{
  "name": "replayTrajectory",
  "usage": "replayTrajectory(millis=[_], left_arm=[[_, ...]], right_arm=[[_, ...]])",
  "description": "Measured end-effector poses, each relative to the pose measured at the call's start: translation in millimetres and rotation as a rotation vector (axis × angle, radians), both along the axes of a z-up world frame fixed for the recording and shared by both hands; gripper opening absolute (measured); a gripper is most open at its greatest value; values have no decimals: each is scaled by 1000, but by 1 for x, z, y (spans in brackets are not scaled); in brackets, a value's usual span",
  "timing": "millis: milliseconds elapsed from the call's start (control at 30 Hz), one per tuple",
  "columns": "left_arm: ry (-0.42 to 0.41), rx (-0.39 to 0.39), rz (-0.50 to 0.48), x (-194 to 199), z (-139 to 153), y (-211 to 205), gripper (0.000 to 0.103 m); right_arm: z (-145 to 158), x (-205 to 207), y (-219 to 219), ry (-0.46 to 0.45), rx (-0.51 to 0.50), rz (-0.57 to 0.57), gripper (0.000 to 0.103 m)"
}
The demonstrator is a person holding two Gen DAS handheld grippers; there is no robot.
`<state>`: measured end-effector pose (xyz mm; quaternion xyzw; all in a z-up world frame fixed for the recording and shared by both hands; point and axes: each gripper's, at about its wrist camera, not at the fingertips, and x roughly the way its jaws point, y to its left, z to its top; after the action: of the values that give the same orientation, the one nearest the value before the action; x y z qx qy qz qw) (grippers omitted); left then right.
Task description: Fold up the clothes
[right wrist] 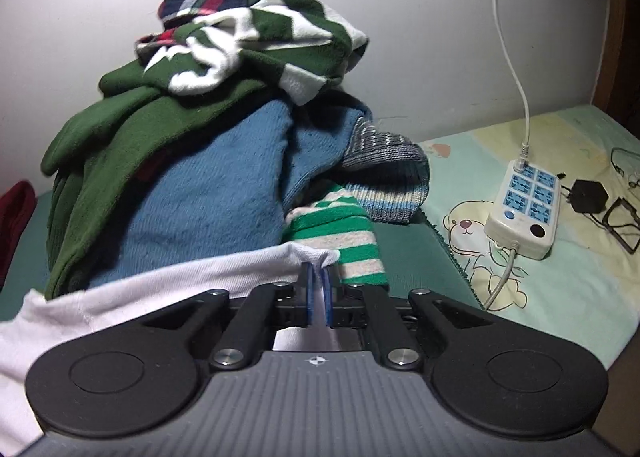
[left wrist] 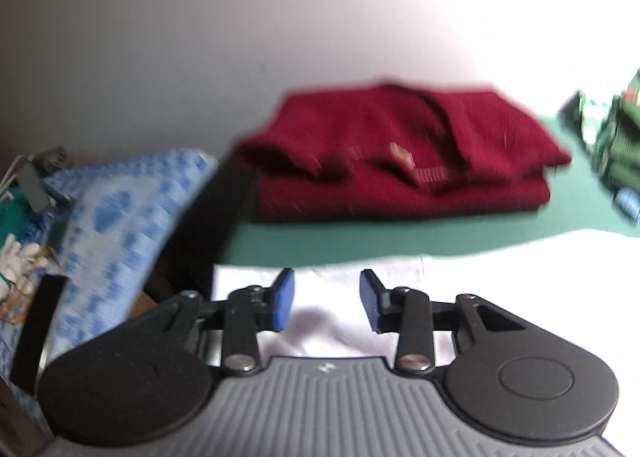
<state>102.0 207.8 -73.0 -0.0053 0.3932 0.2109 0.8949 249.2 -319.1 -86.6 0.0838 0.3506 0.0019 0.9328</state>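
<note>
1. White garment [left wrist: 360, 297] lies nearest the left wrist camera, spread flat under the left tool [left wrist: 327, 303] at six o'clock; the blue pads [left wrist: 283, 299] stand apart, with nothing pinched between them.
2. At nine o'clock in that view, a blue-patterned cloth [left wrist: 120, 209] hangs beside the green mat [left wrist: 360, 241].
3. At twelve o'clock, a folded maroon sweater [left wrist: 400, 153] rests on the green mat, just beyond the white garment's far edge. The picture is blurred.
4. At three o'clock, the edge of the clothes pile [left wrist: 616, 137] shows at the frame's border.
5. In the right wrist view, the right tool [right wrist: 319, 297] sits at six o'clock with its pads pressed together on a fold of the white garment [right wrist: 160, 281], which trails away toward eight o'clock.
6. Directly past the pinch, from ten to one o'clock, the clothes pile [right wrist: 208, 137] rises: dark green fleece, a blue sweater, plaid on top, a green-striped piece touching the white hem.
7. At three o'clock, a white power strip [right wrist: 524, 213] with its cable lies on a cartoon-printed sheet [right wrist: 560, 297], with black glasses [right wrist: 622, 225] beside it.
</note>
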Motion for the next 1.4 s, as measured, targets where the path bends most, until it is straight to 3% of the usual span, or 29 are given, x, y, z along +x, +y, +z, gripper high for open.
replayTrajectory(millis=[67,233,300,367,400,433,467,500,600,700,833,867,900,933,1000,1033,1133,1333,1367,1400], left_arm=[[27,16,26,13,-15,-4,31],[25,50,50,30,-20,-9,30],[3,49,24,25,-11,-13,30],[-45,49,-32,16,3,-18,27],[-66,39,-76,13,9,-23,32],[-77,29,-133,13,14,-32,39],[-82,27,-190,15,17,-42,55],[-81,29,-238,18,18,-51,64],[-41,26,-354,35,11,-74,65],[16,9,-413,46,0,-83,67],[74,-2,-461,52,-13,-89,71],[82,-4,-465,52,-15,-89,68],[90,-9,-469,50,-17,-89,54],[89,-16,-474,48,-17,-89,48],[82,-25,-482,41,-16,-92,11],[79,-26,-493,36,-16,-94,7],[79,-16,-538,19,-18,-103,6],[106,-14,-623,-7,-12,-108,5],[99,2,-634,-9,-7,-107,9],[93,17,-645,-11,-3,-107,19]], right_arm=[[4,4,-1,-35,18,-19,1],[-11,18,11,4,-126,-42,0],[5,-3,15,-86,-138,-61,9],[23,-27,29,-192,-128,43,13],[30,-35,41,-218,-117,149,17],[36,-43,55,-229,-104,259,38],[38,-48,73,-225,-105,363,47],[39,-53,94,-219,-119,459,47],[33,-59,153,-187,-187,683,47],[16,-50,193,-169,-293,760,48],[-1,-24,207,-68,-311,810,55],[-2,-19,206,-41,-300,817,46],[-2,-14,203,-16,-276,824,32],[2,-14,198,-5,-241,826,11],[13,-19,186,-22,-183,826,8],[18,-27,181,-45,-171,849,8],[28,-53,169,-93,-177,941,8],[0,-89,161,36,-340,1080,8],[1,-91,160,46,-338,1086,8],[1,-93,159,57,-335,1092,8]])
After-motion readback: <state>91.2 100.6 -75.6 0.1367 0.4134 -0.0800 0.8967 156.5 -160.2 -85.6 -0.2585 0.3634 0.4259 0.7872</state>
